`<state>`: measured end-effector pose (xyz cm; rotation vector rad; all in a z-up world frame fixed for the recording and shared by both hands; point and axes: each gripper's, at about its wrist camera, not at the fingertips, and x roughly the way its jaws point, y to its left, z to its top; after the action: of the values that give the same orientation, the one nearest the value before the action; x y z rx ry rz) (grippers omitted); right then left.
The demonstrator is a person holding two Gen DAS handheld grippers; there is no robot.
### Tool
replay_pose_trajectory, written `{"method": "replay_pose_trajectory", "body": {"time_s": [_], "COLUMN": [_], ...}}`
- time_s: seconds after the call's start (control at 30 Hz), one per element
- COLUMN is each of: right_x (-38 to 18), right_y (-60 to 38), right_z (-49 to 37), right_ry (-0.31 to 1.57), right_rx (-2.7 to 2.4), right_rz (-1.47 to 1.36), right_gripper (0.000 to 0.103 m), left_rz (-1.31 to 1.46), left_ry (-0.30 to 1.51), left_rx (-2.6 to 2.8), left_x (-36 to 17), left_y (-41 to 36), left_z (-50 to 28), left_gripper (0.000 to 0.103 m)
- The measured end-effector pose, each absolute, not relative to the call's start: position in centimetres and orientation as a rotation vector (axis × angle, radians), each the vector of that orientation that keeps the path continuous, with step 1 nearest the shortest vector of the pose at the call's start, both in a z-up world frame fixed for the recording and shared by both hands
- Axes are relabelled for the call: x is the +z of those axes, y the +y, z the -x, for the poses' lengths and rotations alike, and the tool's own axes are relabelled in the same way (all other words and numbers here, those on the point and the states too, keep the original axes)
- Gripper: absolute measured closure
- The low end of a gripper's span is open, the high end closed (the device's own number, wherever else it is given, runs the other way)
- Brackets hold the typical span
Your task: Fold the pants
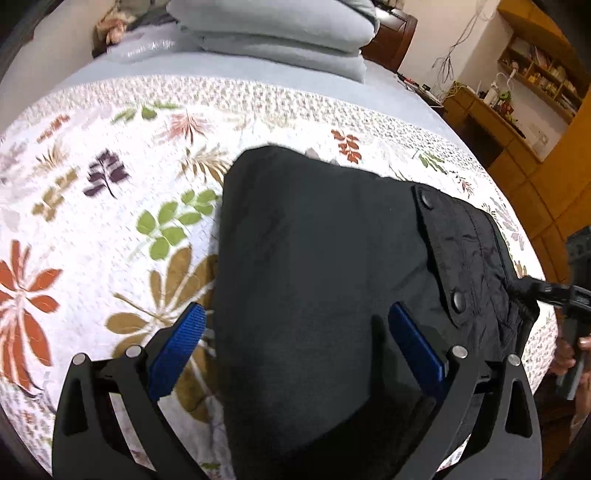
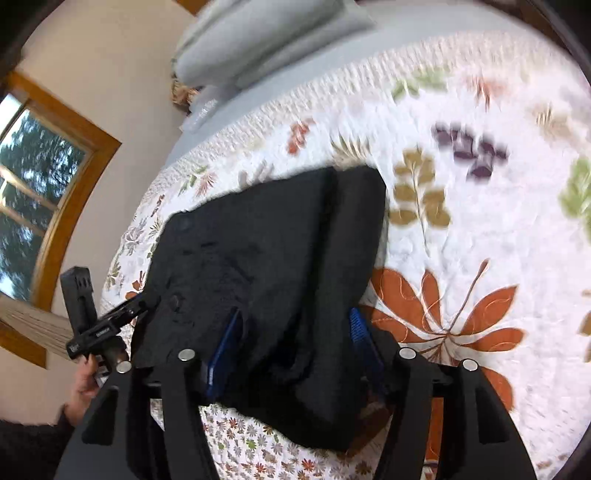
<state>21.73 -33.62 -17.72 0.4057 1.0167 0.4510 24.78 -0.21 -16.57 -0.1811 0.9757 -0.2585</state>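
Across the bed's floral quilt (image 1: 110, 229), the black pants (image 1: 325, 258) lay already folded into a compact bundle, filling the centre of the left wrist view from about 12 o'clock down to 6 o'clock, with a snap-buttoned pocket flap (image 1: 443, 251) at 3 o'clock. The left gripper (image 1: 295, 336) stood wide open, its blue pads straddling the near edge of the bundle and closed on nothing. In the right wrist view the right gripper (image 2: 295, 332) was likewise spread, with cloth bunched between its pads; whether the pads pressed the fabric or merely flanked it could not be told through the blur. Each view caught the opposite gripper at the bundle's edge: at 3 o'clock in the left view, at 8 o'clock in the right, held in a hand (image 2: 83, 384). A stack of folded grey bedding (image 1: 273, 33) sat at 12 o'clock, well apart from the pants. The step in hand looked like the last one, a final fold or a tidying of a nearly finished bundle. The next move would call for both grippers to close on the near edge together, then lift and carry it evenly, since thick layered cloth could slip or spring open.
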Motion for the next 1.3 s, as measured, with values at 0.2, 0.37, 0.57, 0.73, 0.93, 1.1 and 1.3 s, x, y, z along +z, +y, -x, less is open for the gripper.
{"method": "replay_pose_trajectory", "body": {"time_s": [0.2,0.37,0.57,0.73,0.93,1.1,1.3], "right_x": [-16.4,-18.6,-17.0,-14.9,-17.2,-18.3,-19.4], "right_y": [-31.3,-32.9,-33.5,-31.5,-29.9,-32.4,-31.5], "right_z": [-19.5,-18.2,-17.0,-17.4,-18.0,-16.8,-18.4], "right_ry": [0.957,1.019,0.976,0.897,0.997,1.028,1.058], "right_rx": [0.49,0.387,0.323,0.438,0.337,0.374,0.369], "right_rz": [-0.336,-0.34,-0.337,-0.37,-0.187,-0.349,-0.333], "right_gripper": [0.039,0.041,0.04,0.04,0.04,0.032,0.04], "left_rz": [0.116,0.086,0.079,0.07,0.062,0.072,0.071], "left_ry": [0.905,0.861,0.832,0.861,0.922,0.93,0.878], "left_rx": [-0.23,-0.204,-0.179,-0.161,-0.148,-0.147,-0.136], "left_x": [-14.4,-12.6,-11.3,-12.0,-14.9,-16.1,-13.6], "left_y": [-0.1,-0.1,-0.1,-0.7,-1.2,-0.8,-1.6], "left_z": [-23.6,-22.3,-21.3,-21.4,-21.3,-21.0,-20.4], "left_gripper": [0.004,0.004,0.003,0.003,0.003,0.003,0.003]}}
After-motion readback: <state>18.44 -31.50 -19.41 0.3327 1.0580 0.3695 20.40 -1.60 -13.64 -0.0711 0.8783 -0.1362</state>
